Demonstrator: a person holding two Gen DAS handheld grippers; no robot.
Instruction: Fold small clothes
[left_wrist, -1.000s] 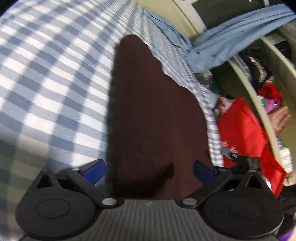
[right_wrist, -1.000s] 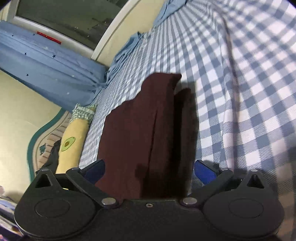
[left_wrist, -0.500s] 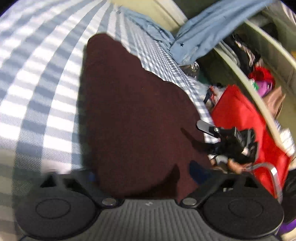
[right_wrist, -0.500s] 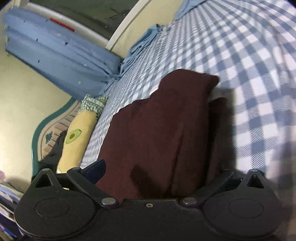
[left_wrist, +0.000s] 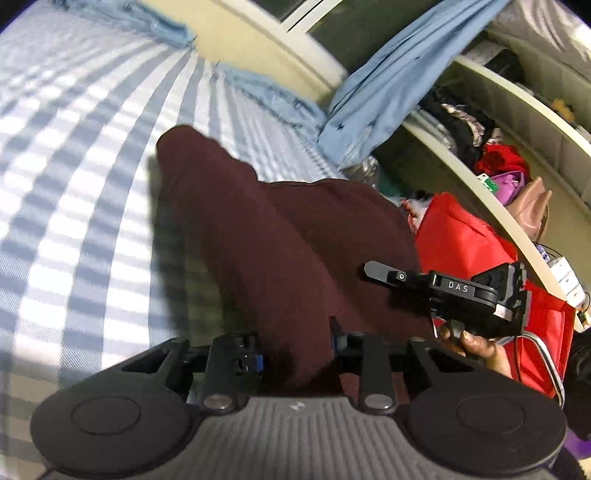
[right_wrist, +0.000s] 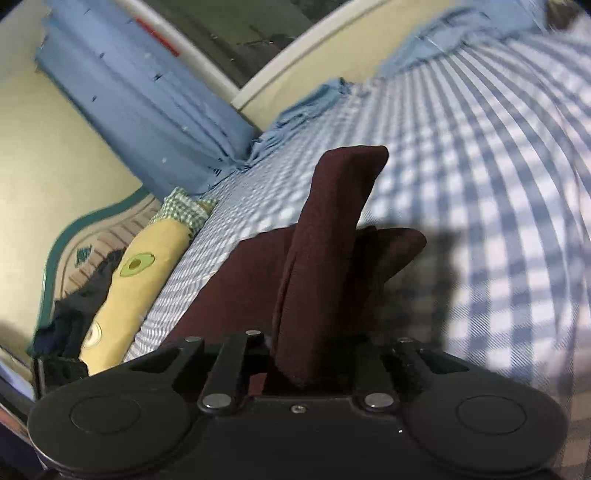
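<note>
A dark maroon garment (left_wrist: 277, 240) lies on the blue-and-white checked bed sheet (left_wrist: 74, 221). Its near edge is raised off the sheet. My left gripper (left_wrist: 295, 354) has its jaws closing, and the pads pinch that near edge. In the right wrist view the same garment (right_wrist: 332, 221) rises as a bunched fold from between the closing jaws of my right gripper (right_wrist: 310, 354), whose pads press on it. Beside the cloth in the left wrist view, the right gripper (left_wrist: 376, 271) is held by a hand (left_wrist: 480, 347).
The checked sheet (right_wrist: 498, 184) spreads wide to the right. A red bag (left_wrist: 480, 240) and a cluttered shelf (left_wrist: 491, 158) stand beyond the bed's edge. A blue curtain (right_wrist: 147, 110) hangs at the far side. A yellow avocado-print pillow (right_wrist: 140, 266) lies along the bed's left edge.
Both grippers went from wide open to pinched on the garment's near edge and rose, lifting the cloth into a fold. The right gripper has come into the left wrist view.
</note>
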